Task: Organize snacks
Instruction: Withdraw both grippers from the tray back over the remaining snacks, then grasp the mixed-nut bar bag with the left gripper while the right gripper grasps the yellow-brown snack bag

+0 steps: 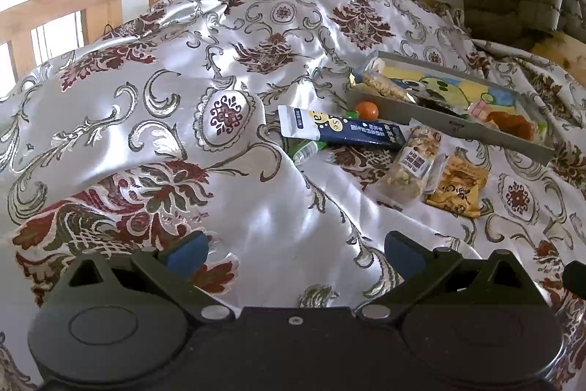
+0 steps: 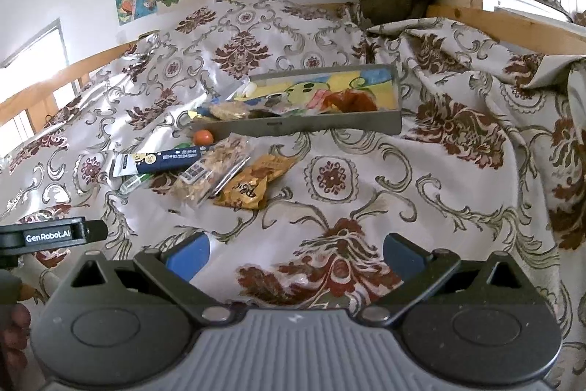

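Both grippers, left (image 1: 296, 250) and right (image 2: 296, 250), hover empty with jaws apart over a patterned bedspread (image 2: 439, 178); loose snacks (image 2: 219, 167) lie at 11 o'clock, just before the part-filled grey tray (image 2: 293, 126).

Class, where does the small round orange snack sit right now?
The small round orange snack lies on the bedspread against the grey tray's near-left corner, behind the dark-blue packet.

My right gripper (image 2: 296, 253) hung spread and empty over the patterned bedspread (image 2: 421, 178). At centre frame sat the grey tray (image 2: 329, 125), partly filled; just below its left end lay an orange ball (image 2: 203, 137), a dark blue packet (image 2: 161, 161), a clear nut bag (image 2: 212, 171) and a yellow snack pouch (image 2: 252, 184).
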Tool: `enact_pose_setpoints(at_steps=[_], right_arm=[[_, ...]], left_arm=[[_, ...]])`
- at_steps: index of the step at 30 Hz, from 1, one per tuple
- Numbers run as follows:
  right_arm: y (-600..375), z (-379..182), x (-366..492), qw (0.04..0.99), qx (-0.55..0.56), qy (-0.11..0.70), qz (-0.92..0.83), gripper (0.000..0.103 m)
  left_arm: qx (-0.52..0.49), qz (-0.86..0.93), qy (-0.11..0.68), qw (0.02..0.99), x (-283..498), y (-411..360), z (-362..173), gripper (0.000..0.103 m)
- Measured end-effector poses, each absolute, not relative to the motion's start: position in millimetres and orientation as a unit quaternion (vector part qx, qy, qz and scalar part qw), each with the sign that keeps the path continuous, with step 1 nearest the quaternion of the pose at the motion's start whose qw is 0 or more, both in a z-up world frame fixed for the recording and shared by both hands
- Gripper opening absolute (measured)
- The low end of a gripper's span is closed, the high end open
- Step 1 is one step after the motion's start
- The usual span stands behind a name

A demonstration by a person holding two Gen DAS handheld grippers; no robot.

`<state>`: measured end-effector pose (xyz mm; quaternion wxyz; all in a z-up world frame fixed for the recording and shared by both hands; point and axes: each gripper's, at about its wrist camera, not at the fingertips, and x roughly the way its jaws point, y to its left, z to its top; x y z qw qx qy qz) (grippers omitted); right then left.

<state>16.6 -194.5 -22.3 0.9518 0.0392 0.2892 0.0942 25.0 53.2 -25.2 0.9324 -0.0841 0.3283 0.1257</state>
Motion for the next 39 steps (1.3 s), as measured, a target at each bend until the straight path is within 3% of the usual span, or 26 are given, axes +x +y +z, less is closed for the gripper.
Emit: enact_pose_setpoints(at_steps=[21,34,39], right_arm=[[-170.3,-21.4,33.7,0.938,0.007,0.306,0.161,0.103],[-165.8,-33.4,86.6,0.933,0.004,0.310,0.181,0.103],[-163.2,-42.4,114.9,0.931,-0.015,0.318,0.180,0.103]], left_arm=[[-0.051,0.118,0.354,0.926,50.6,54.7,-20.7,0.102],[-0.009,-0.012,0.347,0.938,114.8,55.1,-17.0,0.102],[-0.042,-0.072,0.349,0.933,137.3,54.7,-22.2,0.102]])
